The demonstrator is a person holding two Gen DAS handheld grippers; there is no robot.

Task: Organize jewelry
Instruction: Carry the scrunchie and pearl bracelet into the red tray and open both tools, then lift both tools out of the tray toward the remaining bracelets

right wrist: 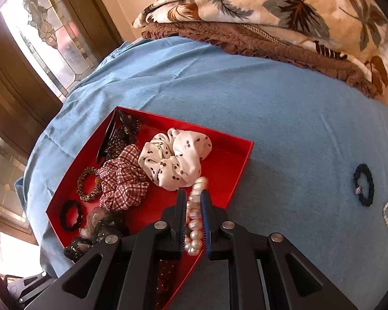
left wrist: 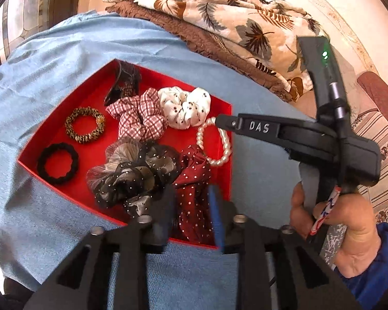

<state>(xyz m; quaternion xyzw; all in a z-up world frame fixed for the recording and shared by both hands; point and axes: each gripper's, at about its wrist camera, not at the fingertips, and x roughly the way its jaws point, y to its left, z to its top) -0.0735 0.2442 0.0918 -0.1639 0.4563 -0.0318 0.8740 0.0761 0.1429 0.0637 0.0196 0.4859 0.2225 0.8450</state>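
A leaded-glass window in dark wood glows behind the blue-covered surface and folded leaf-print blanket.

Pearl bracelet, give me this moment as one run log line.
right hand-held gripper: shut on pearl bracelet over red tray | left hand-held gripper: open over dotted maroon scrunchie | black hair tie: outside tray

Chunky pearl bracelet dangles over the red tray, which is stuffed with scrunchies and hair ties.

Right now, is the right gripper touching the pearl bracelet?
Touching. In the right wrist view the right gripper has its fingers pressed on both sides of the pearl bracelet, above the red tray.
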